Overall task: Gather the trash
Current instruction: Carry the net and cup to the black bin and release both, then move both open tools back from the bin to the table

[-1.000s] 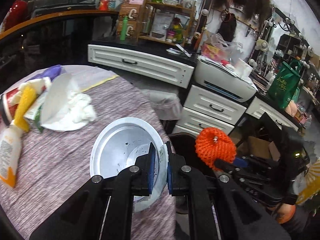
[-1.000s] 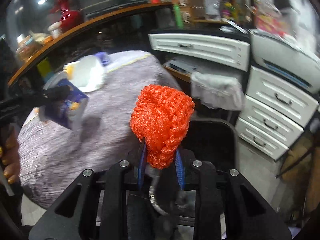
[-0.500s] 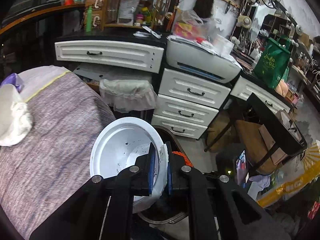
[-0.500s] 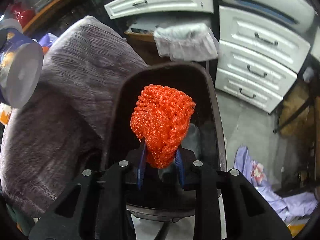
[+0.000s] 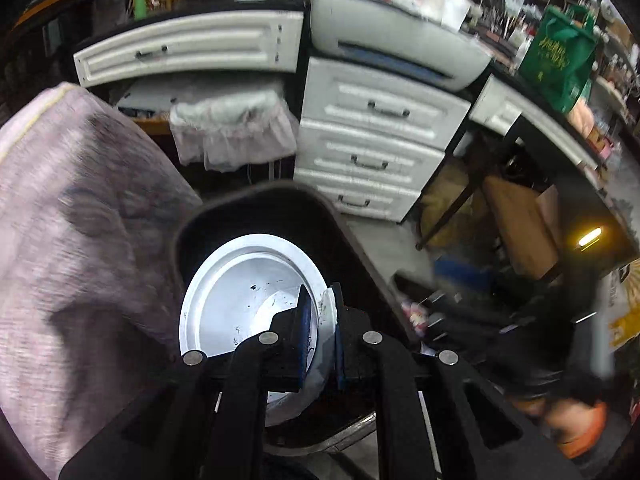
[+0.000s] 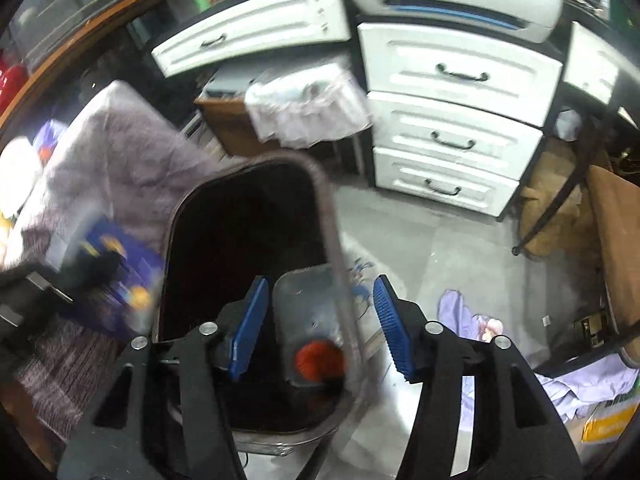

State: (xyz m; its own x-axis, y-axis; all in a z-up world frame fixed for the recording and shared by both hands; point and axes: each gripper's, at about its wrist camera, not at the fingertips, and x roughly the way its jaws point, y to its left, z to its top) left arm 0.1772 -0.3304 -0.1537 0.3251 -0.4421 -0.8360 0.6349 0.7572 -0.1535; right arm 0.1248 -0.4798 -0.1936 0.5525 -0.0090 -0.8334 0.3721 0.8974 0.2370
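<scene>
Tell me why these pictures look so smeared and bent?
Left wrist view: the drawers bow from the wide lens, the cloth is streaked by motion, yet the white cup is crisp. Right wrist view: the bin's rim is a blurred ghost; corners go dark.

White cup, orange net, black bin

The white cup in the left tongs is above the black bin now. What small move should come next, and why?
Probably open the left tongs and let the white cup drop. They are shut on its rim, and it hangs over the mouth of the black bin. The right tongs have just been opening, nothing is between them, and the orange net already lies inside.
</scene>
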